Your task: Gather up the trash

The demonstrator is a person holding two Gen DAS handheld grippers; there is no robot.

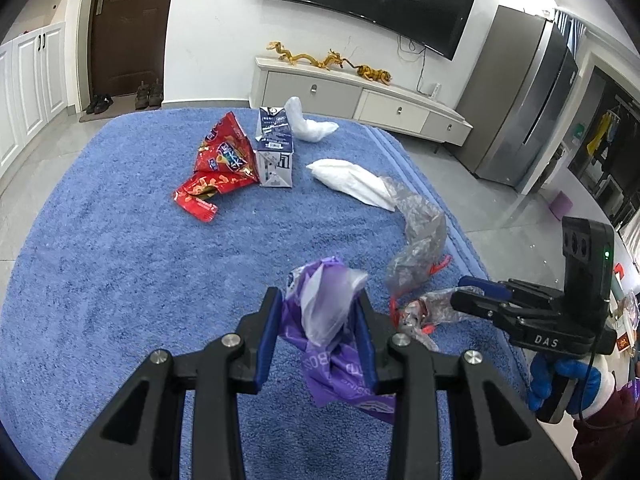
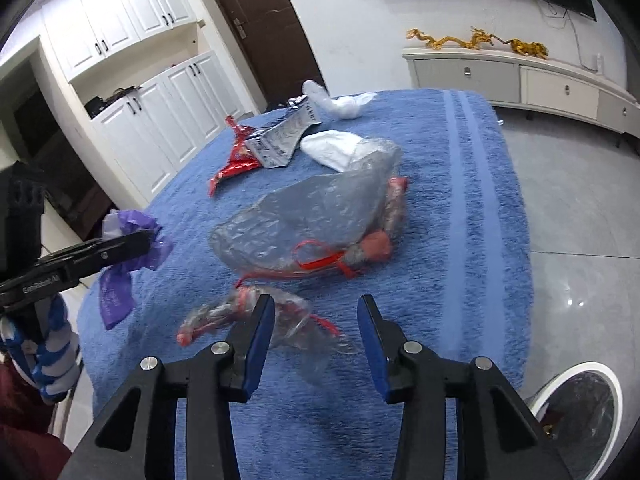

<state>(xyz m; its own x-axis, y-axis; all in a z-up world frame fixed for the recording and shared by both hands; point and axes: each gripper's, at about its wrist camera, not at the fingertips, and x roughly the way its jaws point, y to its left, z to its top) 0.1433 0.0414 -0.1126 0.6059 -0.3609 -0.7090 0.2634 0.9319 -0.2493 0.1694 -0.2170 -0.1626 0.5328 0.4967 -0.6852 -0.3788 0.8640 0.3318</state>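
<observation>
My left gripper (image 1: 320, 320) is clamped on a crumpled purple plastic wrapper (image 1: 340, 364), held above the blue fluffy towel (image 1: 140, 260). My right gripper (image 2: 316, 328) stands open; a small clear wrapper with red print (image 2: 280, 316) lies blurred between its blue pads (image 2: 260, 332), not pinched. A larger clear plastic bag (image 2: 316, 224) lies just beyond.

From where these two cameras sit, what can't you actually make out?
- Purple bag, left wrist view: its lower part hangs behind the left claw; the print is cut off by folds.
- Clear wrapper, right wrist view: motion-blurred, partly behind a finger of the open right claw; contents unreadable.
- Trash bin, right wrist view: cut off by the frame edge; contents unclear.
- Carton, left wrist view: label too small to read.
</observation>
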